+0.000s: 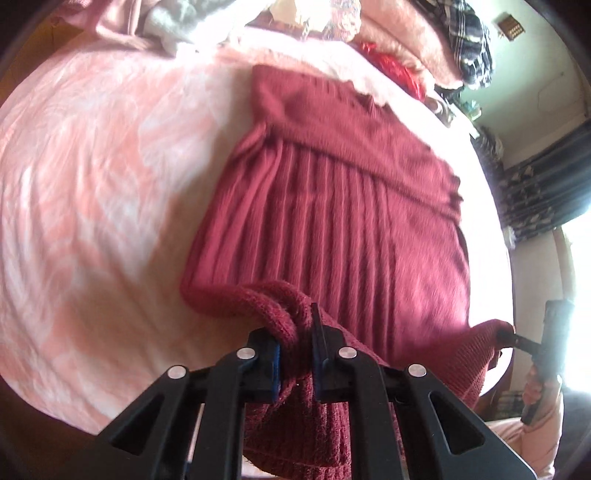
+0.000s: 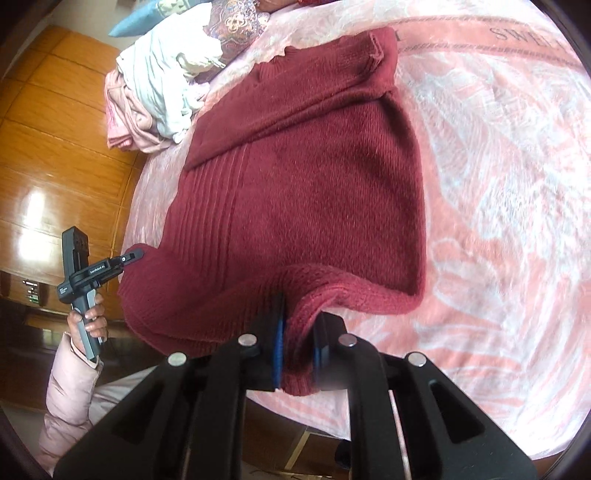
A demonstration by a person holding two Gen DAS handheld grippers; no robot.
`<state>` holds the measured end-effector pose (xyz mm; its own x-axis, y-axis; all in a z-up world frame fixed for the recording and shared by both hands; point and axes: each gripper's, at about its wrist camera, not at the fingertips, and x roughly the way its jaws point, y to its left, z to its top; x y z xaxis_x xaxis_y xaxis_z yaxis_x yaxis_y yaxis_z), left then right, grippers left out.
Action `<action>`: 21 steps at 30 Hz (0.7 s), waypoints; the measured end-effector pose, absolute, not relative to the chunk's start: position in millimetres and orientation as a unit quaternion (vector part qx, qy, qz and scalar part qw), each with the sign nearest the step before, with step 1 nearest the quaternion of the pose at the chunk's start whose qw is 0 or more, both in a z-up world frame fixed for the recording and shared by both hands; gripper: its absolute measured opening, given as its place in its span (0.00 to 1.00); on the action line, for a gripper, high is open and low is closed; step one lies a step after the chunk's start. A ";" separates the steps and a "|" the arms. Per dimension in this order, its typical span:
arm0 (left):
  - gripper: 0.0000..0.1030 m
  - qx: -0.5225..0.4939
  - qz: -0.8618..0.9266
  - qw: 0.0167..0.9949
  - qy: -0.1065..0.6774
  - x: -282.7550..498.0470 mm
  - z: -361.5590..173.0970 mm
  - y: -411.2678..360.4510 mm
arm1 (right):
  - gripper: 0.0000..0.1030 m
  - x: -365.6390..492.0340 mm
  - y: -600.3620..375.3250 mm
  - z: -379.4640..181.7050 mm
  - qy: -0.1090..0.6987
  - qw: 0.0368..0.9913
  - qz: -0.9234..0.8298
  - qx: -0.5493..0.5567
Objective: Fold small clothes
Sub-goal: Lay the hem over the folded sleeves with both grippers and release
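Left gripper (image 1: pixel 295 350) fingers clamp sweater (image 1: pixel 332 206) hem | right gripper (image 2: pixel 299 354) clamps opposite hem corner | body stretches away across bed (image 1: pixel 92 166)

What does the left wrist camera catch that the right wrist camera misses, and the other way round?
Only the left wrist view shows the dark patterned curtain, a plaid cloth and something shiny red beyond the sweater. Only the right wrist view shows the wooden wardrobe, the pile of pale clothes and lettering on the blanket. Both show the dark red sweater on the pink blanket, with the left tool and right tool each shut on its near hem.
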<state>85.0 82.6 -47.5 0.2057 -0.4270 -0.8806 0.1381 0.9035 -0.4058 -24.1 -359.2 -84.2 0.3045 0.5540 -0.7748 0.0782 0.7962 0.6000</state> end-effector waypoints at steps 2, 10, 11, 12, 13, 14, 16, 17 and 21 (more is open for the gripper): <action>0.12 -0.126 -0.180 0.771 0.598 108.1 -48.7 81.6 | 0.10 -8.3 -365.9 -83.3 0.566 0.760 0.148 0.284; 0.12 -0.110 -0.145 0.776 0.604 166.9 -69.3 66.5 | 0.10 58.9 -380.1 -100.3 0.574 0.755 0.105 0.301; 0.12 -0.109 -0.141 0.775 0.606 173.1 -74.6 63.7 | 0.10 63.5 -382.7 -103.9 0.577 0.752 0.097 0.303; 0.12 -0.107 -0.136 0.775 0.608 180.5 -79.4 62.7 | 0.10 71.3 -383.1 -109.3 0.582 0.749 0.089 0.304; 0.12 -0.106 -0.134 0.775 0.608 186.3 -83.4 59.9 | 0.10 75.6 -385.1 -113.3 0.585 0.747 0.083 0.304; 0.12 -0.104 -0.132 0.776 0.608 192.0 -87.6 57.9 | 0.11 80.3 -386.5 -117.2 0.587 0.746 0.078 0.304; 0.12 -0.103 -0.131 0.776 0.609 203.0 -95.8 53.7 | 0.13 87.8 -389.8 -122.8 0.592 0.743 0.068 0.304; 0.12 -0.098 -0.130 0.776 0.609 207.1 -99.6 50.7 | 0.17 90.4 -392.7 -125.1 0.596 0.740 0.062 0.306; 0.17 -0.105 -0.142 0.766 0.618 221.5 -102.2 51.8 | 0.32 86.0 -412.8 -120.8 0.582 0.748 0.040 0.316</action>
<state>221.5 51.8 -102.2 0.1959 -0.3466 -0.9173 0.0873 0.9379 -0.3357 86.0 -412.8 -120.8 0.3187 0.4279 -0.8458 0.3083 0.7970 0.5194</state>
